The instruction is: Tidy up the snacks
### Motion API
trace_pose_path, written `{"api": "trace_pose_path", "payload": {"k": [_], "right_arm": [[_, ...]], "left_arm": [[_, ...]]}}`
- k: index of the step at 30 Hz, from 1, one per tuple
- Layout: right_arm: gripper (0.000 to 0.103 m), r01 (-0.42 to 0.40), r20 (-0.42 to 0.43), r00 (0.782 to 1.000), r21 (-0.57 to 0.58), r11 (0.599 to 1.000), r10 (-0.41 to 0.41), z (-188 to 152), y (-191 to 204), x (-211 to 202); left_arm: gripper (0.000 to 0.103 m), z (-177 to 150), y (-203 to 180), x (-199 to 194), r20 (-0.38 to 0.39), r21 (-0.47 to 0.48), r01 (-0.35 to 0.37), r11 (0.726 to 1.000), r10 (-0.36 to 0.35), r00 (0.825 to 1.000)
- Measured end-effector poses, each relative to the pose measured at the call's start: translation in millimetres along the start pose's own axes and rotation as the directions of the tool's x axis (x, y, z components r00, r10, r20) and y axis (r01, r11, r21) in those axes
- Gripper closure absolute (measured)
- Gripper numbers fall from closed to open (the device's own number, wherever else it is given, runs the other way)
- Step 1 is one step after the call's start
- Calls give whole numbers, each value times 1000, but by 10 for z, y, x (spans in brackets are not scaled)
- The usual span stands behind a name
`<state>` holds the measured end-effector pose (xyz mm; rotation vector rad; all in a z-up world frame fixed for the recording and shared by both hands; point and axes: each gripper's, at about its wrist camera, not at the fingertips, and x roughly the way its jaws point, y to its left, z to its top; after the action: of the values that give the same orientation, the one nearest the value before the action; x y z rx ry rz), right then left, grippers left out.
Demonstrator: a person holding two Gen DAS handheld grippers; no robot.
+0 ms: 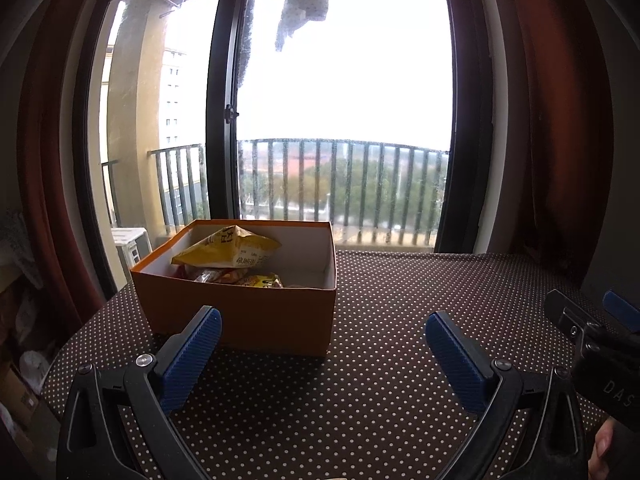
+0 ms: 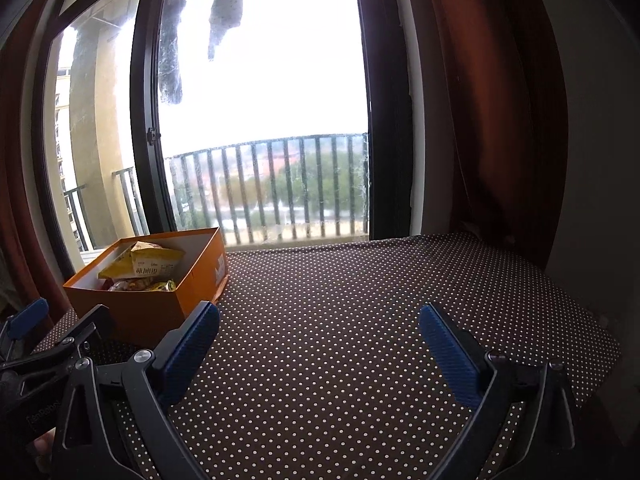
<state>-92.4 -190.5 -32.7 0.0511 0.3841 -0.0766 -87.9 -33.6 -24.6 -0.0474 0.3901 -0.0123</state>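
An orange cardboard box (image 1: pixel 248 316) stands on the dotted brown tablecloth (image 1: pixel 360 400), just ahead and left of my left gripper (image 1: pixel 323 330). In the box lie a yellow snack bag (image 1: pixel 228 248) and smaller wrapped snacks (image 1: pixel 240 278). The left gripper is open, with nothing between its blue pads. In the right wrist view the same box (image 2: pixel 160 300) sits at the far left with the yellow bag (image 2: pixel 144 262) inside. My right gripper (image 2: pixel 319 322) stands open over bare cloth, holding nothing. Each gripper shows at the edge of the other's view.
A tall window with a black frame (image 1: pixel 224 112) and a balcony railing (image 1: pixel 340 184) lies behind the table. Dark red curtains (image 2: pixel 488 120) hang on both sides. Clutter (image 1: pixel 24 320) sits on the floor left of the table. The table's far edge (image 2: pixel 400 242) runs along the window.
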Motion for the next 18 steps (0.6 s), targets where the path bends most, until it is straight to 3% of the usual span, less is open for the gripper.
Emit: {"api": "trace_pose_path", "payload": {"k": [18], "right_arm": [[2, -28, 9, 1000, -21, 999, 28, 31, 5, 2]], "left_arm": [[0, 0, -36, 1, 2, -2, -20, 1000, 20, 1000]]}}
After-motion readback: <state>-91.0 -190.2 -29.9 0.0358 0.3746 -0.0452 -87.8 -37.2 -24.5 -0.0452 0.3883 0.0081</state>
